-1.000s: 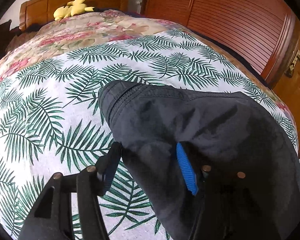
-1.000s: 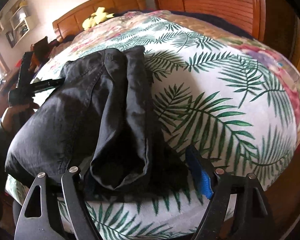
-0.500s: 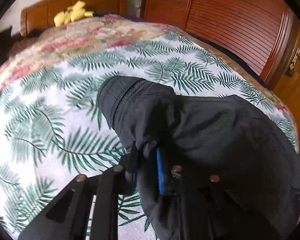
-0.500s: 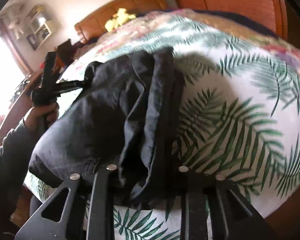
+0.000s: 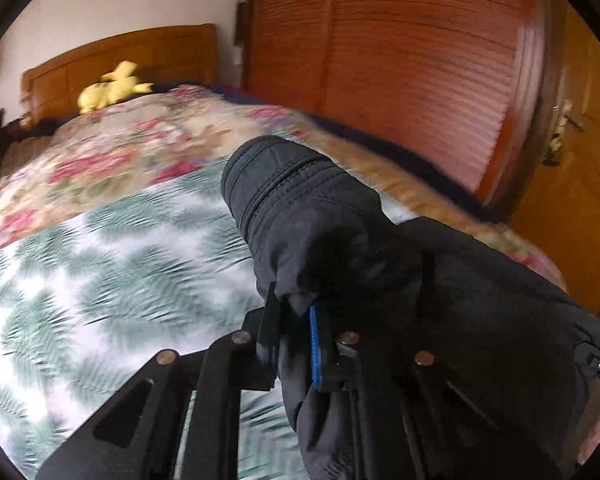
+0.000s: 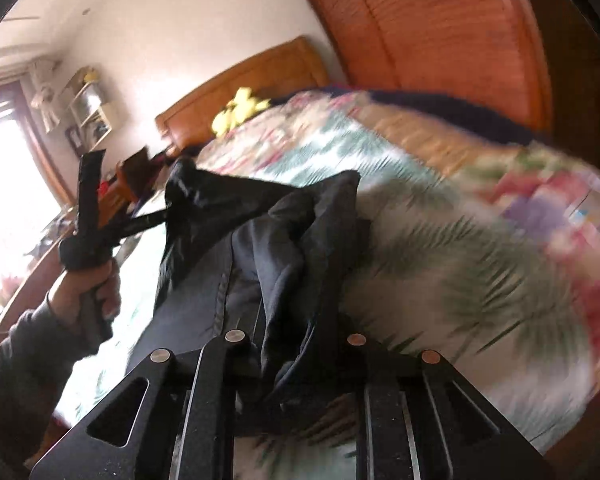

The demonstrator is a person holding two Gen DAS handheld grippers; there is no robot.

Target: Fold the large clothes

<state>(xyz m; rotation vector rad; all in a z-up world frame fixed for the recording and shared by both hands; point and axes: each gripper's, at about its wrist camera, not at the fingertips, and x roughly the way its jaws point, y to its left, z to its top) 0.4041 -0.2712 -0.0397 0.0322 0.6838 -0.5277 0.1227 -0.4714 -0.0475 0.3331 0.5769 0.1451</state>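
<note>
A black garment (image 5: 380, 264) hangs lifted above the bed. My left gripper (image 5: 294, 320) is shut on its waistband end, which bunches over the fingers. In the right wrist view my right gripper (image 6: 296, 344) is shut on the other end of the black garment (image 6: 292, 248). The cloth stretches from it up to the left gripper (image 6: 168, 212), held in a hand at the left. The right gripper's fingertips are hidden by cloth.
The bed has a palm-leaf sheet (image 5: 100, 280) over a floral quilt (image 5: 120, 160). A yellow plush toy (image 5: 112, 88) lies by the wooden headboard (image 5: 120, 60). A red-brown slatted wardrobe (image 5: 400, 60) stands along the bed's right side.
Both grippers closed on the garment's ends and lifted it off the bed. The views have tilted upward and the cloth now hangs stretched between the grippers.
</note>
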